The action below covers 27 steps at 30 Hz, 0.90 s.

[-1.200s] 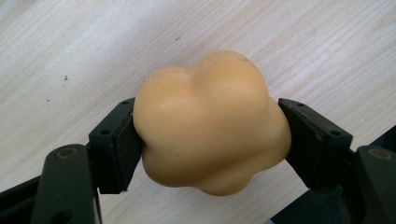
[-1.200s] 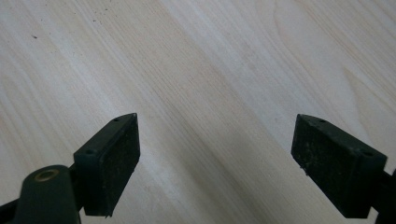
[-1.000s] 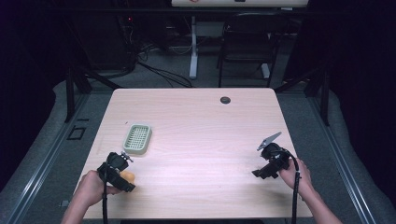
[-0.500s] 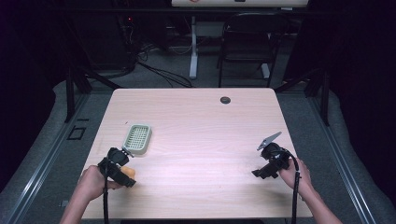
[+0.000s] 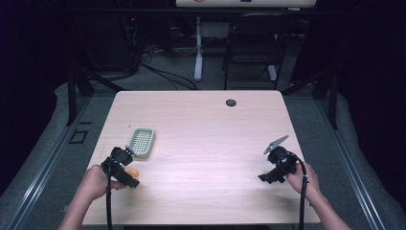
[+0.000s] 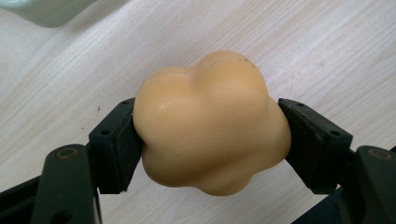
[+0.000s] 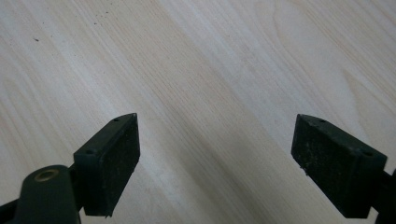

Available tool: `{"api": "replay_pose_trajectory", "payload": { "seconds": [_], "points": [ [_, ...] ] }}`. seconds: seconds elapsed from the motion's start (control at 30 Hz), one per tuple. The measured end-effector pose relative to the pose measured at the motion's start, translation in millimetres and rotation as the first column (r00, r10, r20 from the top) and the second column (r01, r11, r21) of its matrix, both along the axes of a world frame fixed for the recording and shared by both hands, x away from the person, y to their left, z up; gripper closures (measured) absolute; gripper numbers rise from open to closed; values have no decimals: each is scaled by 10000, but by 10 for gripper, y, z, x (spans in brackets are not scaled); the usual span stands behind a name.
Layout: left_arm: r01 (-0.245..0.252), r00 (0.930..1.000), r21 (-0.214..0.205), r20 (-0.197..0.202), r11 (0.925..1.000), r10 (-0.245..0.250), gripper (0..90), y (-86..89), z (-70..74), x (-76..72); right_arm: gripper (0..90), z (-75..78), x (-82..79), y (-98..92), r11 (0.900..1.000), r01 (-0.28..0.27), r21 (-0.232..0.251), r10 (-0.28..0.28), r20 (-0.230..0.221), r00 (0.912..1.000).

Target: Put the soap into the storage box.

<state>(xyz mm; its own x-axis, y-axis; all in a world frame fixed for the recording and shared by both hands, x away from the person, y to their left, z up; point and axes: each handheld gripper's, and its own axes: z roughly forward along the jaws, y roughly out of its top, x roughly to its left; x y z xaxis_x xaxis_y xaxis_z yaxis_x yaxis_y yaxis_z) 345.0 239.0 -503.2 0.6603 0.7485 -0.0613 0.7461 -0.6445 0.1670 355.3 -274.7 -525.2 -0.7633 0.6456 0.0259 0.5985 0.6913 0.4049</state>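
Note:
An orange lumpy, flower-shaped object (image 6: 210, 123) sits between the black jaws of my left gripper (image 6: 210, 140), both pads pressing its sides just above the wooden table. From above, the left gripper (image 5: 125, 168) is near the table's front left, with the orange object (image 5: 132, 171) peeking out beside it. A pale green slotted tray (image 5: 141, 142) lies just beyond it, and its corner (image 6: 51, 7) shows at the top left of the left gripper view. My right gripper (image 5: 268, 177) is at the front right, and the right gripper (image 7: 215, 154) stands open over bare wood.
A small black round grommet (image 5: 231, 102) sits near the table's far edge. A dark chair (image 5: 253, 43) and cables stand on the floor behind the table (image 5: 206, 143). Light wood stretches between the two hands.
The left gripper, still holding the orange object, has edged slightly away from the person toward the green tray. The right hand has stayed where it was.

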Motion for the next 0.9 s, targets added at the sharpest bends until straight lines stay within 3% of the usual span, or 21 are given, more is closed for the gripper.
{"api": "replay_pose_trajectory", "payload": {
  "seconds": [0.33, 0.9],
  "points": [
    [6, 9999, 87, -101, 10000, -5, 267, -3, 35, 75, 153, -1, 4, 1, 10000, -4, -31, 4, -7, 10000],
    [77, 9999, 139, 64, 9999, -78, 267, -52, 164, 222, 153, 0, 6, -1, 10000, -1, -26, 1, -7, 10000]
  ]
}}
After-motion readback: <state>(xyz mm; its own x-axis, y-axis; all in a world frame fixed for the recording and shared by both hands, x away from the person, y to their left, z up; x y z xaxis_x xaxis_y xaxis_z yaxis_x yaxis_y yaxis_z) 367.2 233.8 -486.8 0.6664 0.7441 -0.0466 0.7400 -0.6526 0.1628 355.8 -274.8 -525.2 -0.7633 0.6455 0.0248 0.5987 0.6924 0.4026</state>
